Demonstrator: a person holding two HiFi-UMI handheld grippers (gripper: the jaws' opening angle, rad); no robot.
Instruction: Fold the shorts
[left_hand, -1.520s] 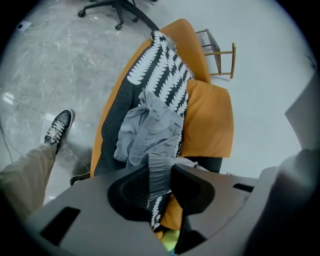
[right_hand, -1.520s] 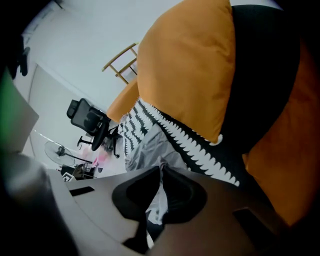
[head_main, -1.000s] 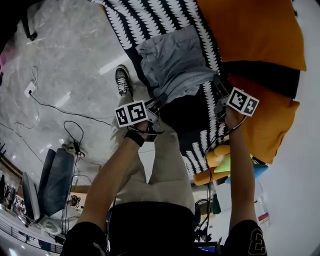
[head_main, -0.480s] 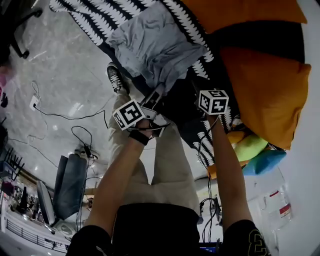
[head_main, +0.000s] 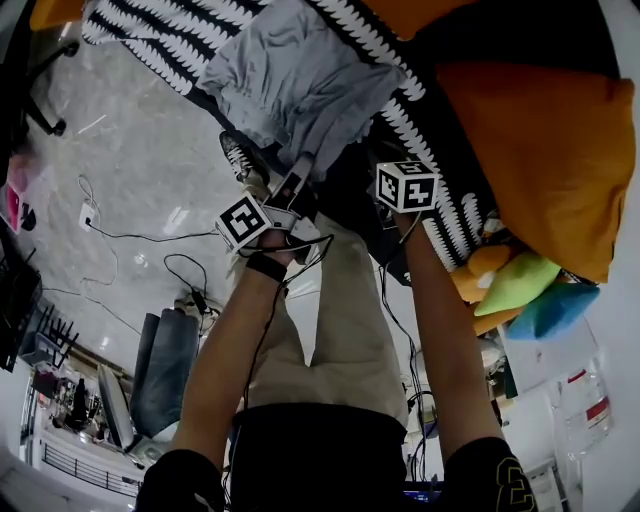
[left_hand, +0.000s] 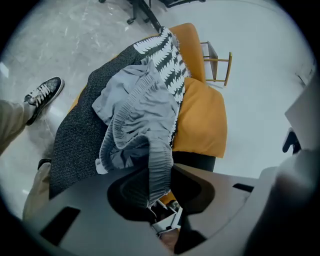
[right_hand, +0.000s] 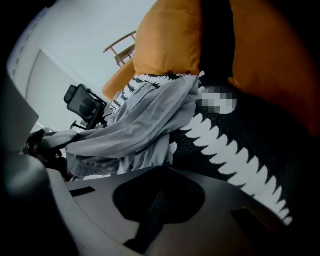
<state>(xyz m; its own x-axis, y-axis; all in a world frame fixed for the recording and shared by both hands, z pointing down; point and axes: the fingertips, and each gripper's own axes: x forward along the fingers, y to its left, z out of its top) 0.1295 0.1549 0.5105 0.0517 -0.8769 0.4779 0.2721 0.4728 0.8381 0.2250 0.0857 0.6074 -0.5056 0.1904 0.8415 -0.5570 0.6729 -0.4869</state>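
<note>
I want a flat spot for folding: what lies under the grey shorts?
The grey shorts lie on a black-and-white patterned throw; the part beneath them is covered.

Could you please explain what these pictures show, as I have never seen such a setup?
There is no robot: a person holds a hand-held gripper in each hand. The head view comes from a camera on the person's head, looking down past both arms. The other two views come from a camera riding on each hand-held gripper, looking along its jaws. A pair of grey shorts lies on a black-and-white blanket over orange cushions. The left hand-held gripper is clamped on the shorts' waistband. The right hand-held gripper has just closed its jaws near the shorts; what the dark strip between them is, I cannot tell.
</note>
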